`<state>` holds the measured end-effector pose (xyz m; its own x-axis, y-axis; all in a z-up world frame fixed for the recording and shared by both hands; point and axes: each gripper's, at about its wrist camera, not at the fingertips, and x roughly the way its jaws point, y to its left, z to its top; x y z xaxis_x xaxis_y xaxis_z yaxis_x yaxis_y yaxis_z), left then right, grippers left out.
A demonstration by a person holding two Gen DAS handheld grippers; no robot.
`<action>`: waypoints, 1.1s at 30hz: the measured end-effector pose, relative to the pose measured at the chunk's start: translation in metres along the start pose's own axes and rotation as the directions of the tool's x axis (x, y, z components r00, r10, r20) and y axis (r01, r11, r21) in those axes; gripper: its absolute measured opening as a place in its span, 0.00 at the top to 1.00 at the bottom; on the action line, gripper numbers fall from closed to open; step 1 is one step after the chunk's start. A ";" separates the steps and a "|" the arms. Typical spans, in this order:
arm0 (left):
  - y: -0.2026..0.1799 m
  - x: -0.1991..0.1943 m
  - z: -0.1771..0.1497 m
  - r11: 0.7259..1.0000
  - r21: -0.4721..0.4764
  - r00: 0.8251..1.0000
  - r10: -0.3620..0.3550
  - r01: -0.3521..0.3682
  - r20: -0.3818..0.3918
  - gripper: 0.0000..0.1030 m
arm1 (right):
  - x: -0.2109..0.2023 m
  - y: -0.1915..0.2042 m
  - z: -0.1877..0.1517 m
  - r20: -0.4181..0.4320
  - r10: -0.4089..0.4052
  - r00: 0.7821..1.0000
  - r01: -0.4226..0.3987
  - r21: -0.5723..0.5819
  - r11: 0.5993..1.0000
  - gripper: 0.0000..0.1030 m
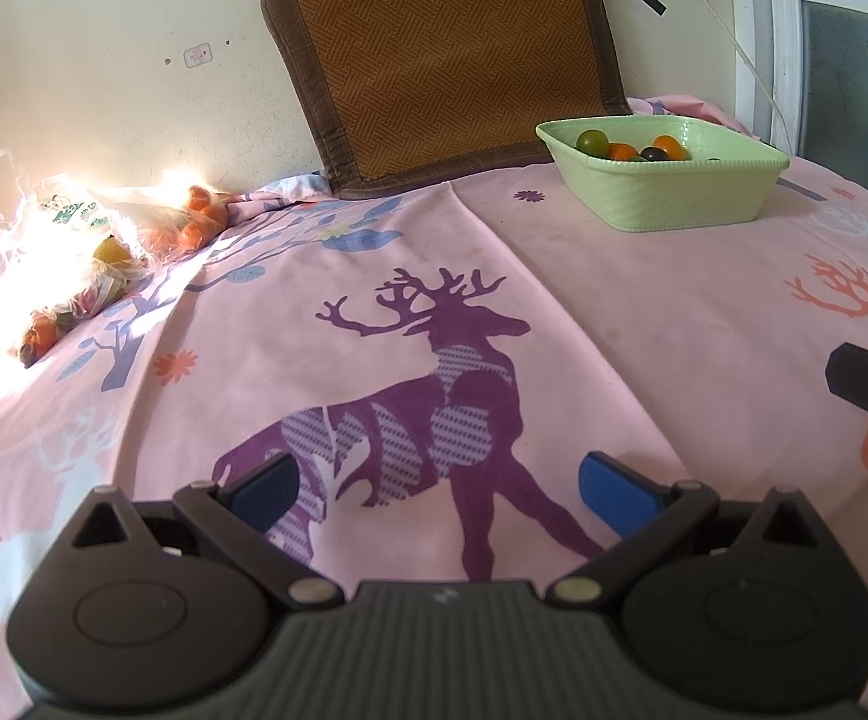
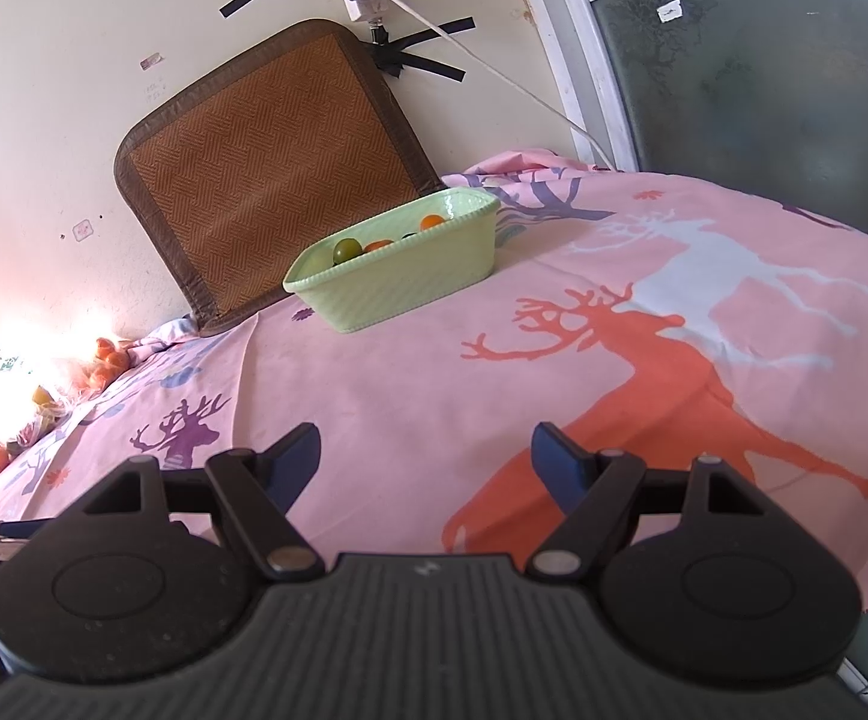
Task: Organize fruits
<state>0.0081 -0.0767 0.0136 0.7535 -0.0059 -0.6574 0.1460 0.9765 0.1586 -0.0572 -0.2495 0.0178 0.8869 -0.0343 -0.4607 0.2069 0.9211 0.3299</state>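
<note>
A pink deer-print cloth [image 1: 584,300] covers the table. A green basket [image 2: 398,282] of fruit sits near the wall. Both claws, left [image 1: 440,495] and right [image 2: 428,459], gape wide, empty

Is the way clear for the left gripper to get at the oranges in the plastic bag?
Probably yes: the left gripper is open and only bare cloth lies before the oranges, though the plastic bag partly covers them.

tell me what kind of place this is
Probably a room in a home: a table under a pink deer-print cloth, a woven cushion leaning on the wall, and a green fruit basket.
</note>
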 end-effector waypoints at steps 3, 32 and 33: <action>0.000 -0.001 0.000 1.000 0.000 1.000 0.004 -0.004 0.004 0.00 | 0.000 0.000 0.000 0.001 -0.001 1.000 0.001 0.001 1.000 0.23; -0.004 -0.006 0.001 0.999 0.023 0.999 0.025 -0.025 0.030 0.00 | 0.000 -0.001 0.000 0.004 0.000 1.000 0.000 0.001 1.000 0.23; -0.004 -0.006 0.002 0.999 0.024 0.999 0.026 -0.027 0.032 0.00 | 0.000 -0.001 0.000 0.005 0.000 1.000 0.000 0.002 1.000 0.23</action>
<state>0.0039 -0.0810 0.0183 0.7773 0.0130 -0.6290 0.1411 0.9707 0.1944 -0.0571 -0.2507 0.0171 0.8887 -0.0363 -0.4570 0.2079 0.9204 0.3311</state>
